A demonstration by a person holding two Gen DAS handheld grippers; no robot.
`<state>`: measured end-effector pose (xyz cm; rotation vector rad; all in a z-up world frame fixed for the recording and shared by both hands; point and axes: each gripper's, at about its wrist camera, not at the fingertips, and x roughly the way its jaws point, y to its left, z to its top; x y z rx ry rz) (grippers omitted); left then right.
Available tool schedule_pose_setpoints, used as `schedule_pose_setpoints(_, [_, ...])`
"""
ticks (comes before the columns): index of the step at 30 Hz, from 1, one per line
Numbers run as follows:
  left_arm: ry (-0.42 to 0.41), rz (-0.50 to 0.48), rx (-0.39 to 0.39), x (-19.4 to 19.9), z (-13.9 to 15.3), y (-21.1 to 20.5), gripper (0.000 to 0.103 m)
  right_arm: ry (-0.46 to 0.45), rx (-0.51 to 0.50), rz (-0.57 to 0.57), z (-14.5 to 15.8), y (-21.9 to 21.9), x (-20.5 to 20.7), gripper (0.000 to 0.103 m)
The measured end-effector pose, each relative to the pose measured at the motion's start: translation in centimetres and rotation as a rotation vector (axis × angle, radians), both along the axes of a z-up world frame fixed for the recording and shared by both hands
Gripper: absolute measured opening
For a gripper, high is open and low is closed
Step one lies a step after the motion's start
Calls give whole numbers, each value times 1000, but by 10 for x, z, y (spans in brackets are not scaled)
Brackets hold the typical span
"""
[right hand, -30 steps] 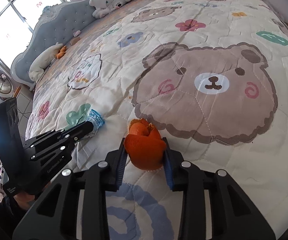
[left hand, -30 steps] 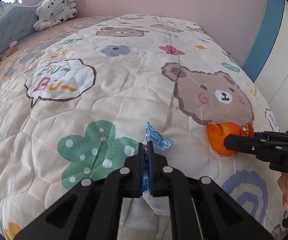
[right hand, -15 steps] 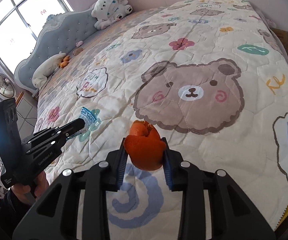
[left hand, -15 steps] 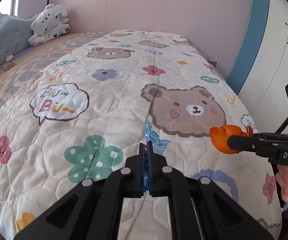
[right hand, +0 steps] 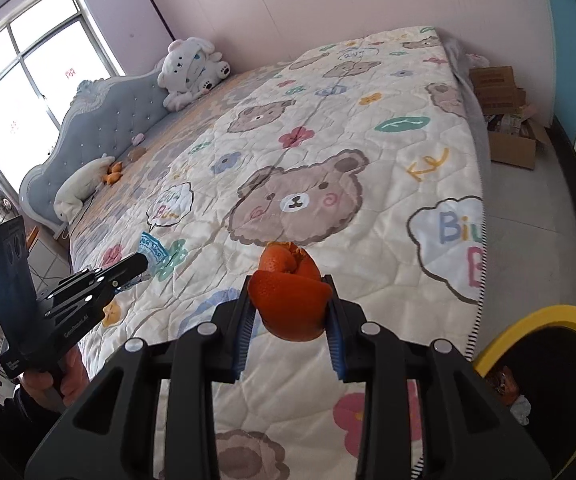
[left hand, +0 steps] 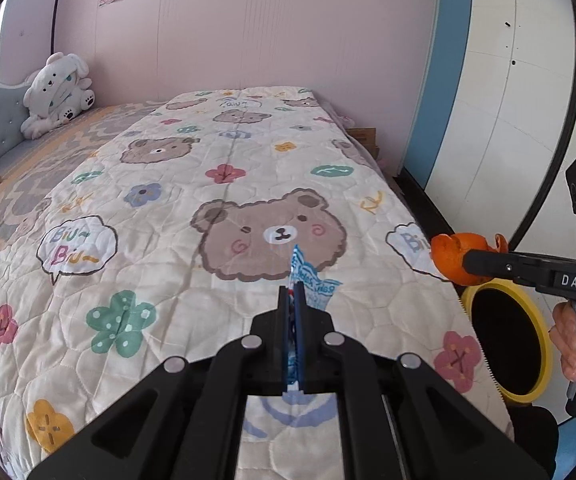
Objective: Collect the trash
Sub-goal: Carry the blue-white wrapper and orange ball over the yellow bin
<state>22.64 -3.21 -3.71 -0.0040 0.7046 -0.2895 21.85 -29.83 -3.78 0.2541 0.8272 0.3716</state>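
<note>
My left gripper point(left hand: 291, 292) is shut on a blue and white wrapper point(left hand: 312, 280) and holds it above the bear-print quilt point(left hand: 168, 208). The wrapper also shows in the right wrist view point(right hand: 154, 251) at the tip of the left gripper point(right hand: 138, 262). My right gripper point(right hand: 289, 308) is shut on an orange peel point(right hand: 289, 300), held in the air over the bed's edge. In the left wrist view the peel point(left hand: 453, 254) and the right gripper point(left hand: 467, 260) hang just above a yellow-rimmed bin point(left hand: 543, 344). The bin point(right hand: 547, 320) sits lower right with trash inside.
A white plush toy point(left hand: 58, 90) leans at the blue headboard point(right hand: 100, 120). Cardboard boxes point(right hand: 503, 116) lie on the floor beyond the bed. A pink wall point(left hand: 248, 32) runs behind the bed, and a window point(right hand: 28, 64) is at the left.
Both grippers have lifted away from the quilt with their items and drawn back toward the bed's foot. The yellow bin has come into view beside the right gripper.
</note>
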Motion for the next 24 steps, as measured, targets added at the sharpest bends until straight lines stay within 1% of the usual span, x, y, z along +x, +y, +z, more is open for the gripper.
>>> schedule_pose_setpoints(6, [-29,-84,-4,-16,17,-46,2,-42,3,-91,14,-48,-38,31])
schedule_pose_setpoints(12, [-51,-172,7,-28,27,-96,2,-71,6,-189,20,-99,-71,31])
schedule_pose_setpoints(16, [-50,-230,9,-32,28,-130,2,-77,10,-253,19,-132,-89,31])
schedule_pose_setpoints(18, [-51,-256,16,-33,27,-147,2,-80,-8,-289,18,-146,-97,31])
schedule_pose_setpoints(24, [-6,-334,18,-26,12,-197,2,-68,-40,-377,8,-183,-115,31])
